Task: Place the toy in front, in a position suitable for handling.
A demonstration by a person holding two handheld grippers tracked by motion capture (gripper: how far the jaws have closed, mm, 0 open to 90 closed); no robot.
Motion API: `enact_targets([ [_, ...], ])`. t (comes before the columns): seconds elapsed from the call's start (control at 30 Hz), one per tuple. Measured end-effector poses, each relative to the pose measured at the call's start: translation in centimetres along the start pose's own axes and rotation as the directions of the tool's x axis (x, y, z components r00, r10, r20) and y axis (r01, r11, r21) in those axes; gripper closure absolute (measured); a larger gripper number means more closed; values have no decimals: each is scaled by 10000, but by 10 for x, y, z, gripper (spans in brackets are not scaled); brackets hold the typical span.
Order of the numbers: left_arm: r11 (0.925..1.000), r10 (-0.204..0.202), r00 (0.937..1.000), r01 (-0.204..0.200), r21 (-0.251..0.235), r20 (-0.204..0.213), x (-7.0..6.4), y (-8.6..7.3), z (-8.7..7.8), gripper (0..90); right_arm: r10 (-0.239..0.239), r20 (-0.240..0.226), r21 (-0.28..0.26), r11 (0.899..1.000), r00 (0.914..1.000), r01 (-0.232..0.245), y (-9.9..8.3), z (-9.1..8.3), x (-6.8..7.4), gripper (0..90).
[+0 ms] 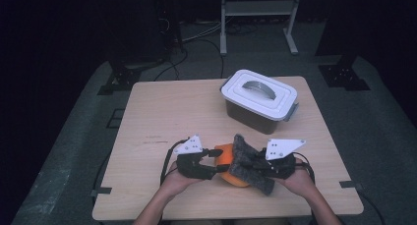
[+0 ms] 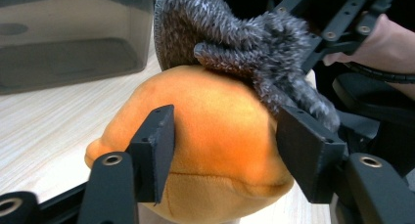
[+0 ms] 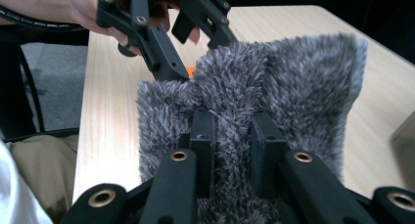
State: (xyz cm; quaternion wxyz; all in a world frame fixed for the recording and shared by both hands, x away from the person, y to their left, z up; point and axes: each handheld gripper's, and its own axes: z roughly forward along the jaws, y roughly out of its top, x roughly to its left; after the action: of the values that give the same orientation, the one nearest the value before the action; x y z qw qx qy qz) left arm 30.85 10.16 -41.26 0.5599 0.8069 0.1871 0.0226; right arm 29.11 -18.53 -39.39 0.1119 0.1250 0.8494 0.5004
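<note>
Two grips: left gripper (image 2: 225, 150) jaws half open, clasping orange toy (image 2: 215, 136); right gripper (image 3: 234, 136) pinches grey cloth (image 3: 274, 82).
Risk: cloth likely tugs toy loose.

The grey fuzzy cloth (image 1: 251, 163) hides most of the orange plush (image 1: 225, 156) in the high view; the left gripper view cuts off the plush's underside
</note>
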Motion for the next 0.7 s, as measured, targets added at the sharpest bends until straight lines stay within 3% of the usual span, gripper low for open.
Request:
enact_targets([
  [0.13,9986,-466,9986,473,-255,246,5,1,-3,352,270,67,111,9996,9996,-271,-8,-5,-7,742],
  [0.27,9992,-342,9991,346,-194,232,3,-1,0,463,231,161,71,9997,9996,-232,-3,-8,-4,743],
  [0.4,9985,-452,9983,463,-291,378,2,-2,2,471,23,-51,-255,9997,10000,-24,6,-7,3,743],
  [0.47,9991,-366,9986,374,-207,375,1,-2,2,471,-176,-55,-39,9998,9998,176,6,-3,5,744],
  [0.57,9998,-184,9993,188,-121,330,1,-3,1,471,-18,-277,34,10000,9996,19,2,-3,2,746],
  [0.7,10000,55,9987,-56,6,512,-1,-2,2,470,163,-21,121,9998,9999,-163,0,-11,-4,745],
])
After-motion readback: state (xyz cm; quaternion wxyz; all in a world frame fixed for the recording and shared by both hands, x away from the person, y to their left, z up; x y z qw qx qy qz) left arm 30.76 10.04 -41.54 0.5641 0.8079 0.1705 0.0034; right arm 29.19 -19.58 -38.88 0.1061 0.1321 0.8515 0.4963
